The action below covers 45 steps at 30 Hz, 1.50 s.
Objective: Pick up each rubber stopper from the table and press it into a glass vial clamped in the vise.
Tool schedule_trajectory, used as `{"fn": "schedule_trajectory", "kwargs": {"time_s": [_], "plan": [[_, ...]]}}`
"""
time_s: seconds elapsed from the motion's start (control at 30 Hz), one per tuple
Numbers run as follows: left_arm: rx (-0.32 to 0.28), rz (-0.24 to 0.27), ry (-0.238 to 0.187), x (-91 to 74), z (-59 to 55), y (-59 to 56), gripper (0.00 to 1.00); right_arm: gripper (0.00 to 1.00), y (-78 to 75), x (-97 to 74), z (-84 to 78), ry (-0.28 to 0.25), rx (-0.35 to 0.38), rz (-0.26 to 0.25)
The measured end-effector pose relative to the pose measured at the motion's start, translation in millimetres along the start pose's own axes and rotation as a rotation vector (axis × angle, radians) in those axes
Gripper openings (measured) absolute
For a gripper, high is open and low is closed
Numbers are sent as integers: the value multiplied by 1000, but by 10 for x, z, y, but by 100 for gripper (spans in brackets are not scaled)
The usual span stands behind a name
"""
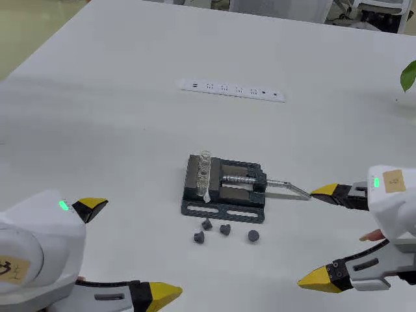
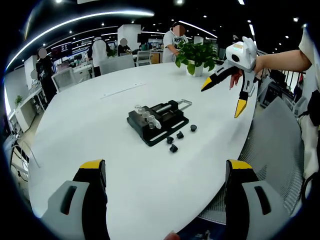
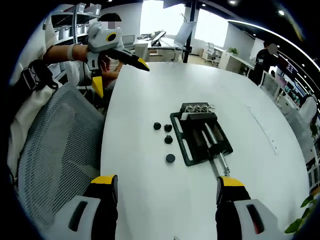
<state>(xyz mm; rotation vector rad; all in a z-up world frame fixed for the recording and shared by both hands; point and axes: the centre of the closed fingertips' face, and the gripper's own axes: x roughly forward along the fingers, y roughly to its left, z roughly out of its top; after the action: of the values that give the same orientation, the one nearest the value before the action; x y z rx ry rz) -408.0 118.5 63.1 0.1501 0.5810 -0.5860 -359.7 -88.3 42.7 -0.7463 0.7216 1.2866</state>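
Observation:
A black vise [image 1: 224,188] stands mid-table with a row of clear glass vials [image 1: 205,170] clamped upright in its jaws. Several dark rubber stoppers [image 1: 225,229] lie loose on the table just in front of the vise. My left gripper [image 1: 130,250] is at the near left, open and empty, well short of the stoppers. My right gripper [image 1: 318,236] is at the near right, open and empty, its upper tip by the end of the vise handle [image 1: 289,187]. The right gripper view has the vise [image 3: 200,132], vials [image 3: 197,108] and stoppers [image 3: 169,139] ahead of its spread yellow fingertips [image 3: 105,180].
A white power strip [image 1: 231,90] lies on the table behind the vise. A green plant [image 2: 197,52] stands at the far table edge. A mesh chair [image 3: 55,150] sits beside the table's near edge. People stand in the background.

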Motion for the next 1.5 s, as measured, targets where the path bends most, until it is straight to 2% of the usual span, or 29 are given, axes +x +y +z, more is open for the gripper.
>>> {"fn": "schedule_trajectory", "kwargs": {"time_s": [0.27, 0.43, 0.5, 0.57, 0.73, 1.0, 1.3, 1.5], "plan": [[-13, -6, -10, 20, 19, -19, 99, 63, -45, 191, 138, 54, -82, 82], [-16, -11, -15, 30, 17, -25, 99, 54, -75, 333, 155, 91, -142, 126], [-13, -13, -14, 37, 17, -22, 99, 49, -75, 366, 128, 136, -178, 152], [-14, -10, -14, 42, 18, -10, 99, 47, -103, 434, 149, 133, -220, 159], [-23, -2, -24, 38, 38, 11, 98, 38, -81, 553, 144, 169, -245, 199], [-33, 4, -29, 18, 25, 18, 98, 27, -38, 727, 79, 218, -304, 232], [-51, 1, -27, 25, -26, 11, 97, 18, -44, 821, 83, 238, -315, 244], [-57, -3, -27, 28, -21, -1, 97, 13, -64, 865, 60, 262, -328, 249]]}}
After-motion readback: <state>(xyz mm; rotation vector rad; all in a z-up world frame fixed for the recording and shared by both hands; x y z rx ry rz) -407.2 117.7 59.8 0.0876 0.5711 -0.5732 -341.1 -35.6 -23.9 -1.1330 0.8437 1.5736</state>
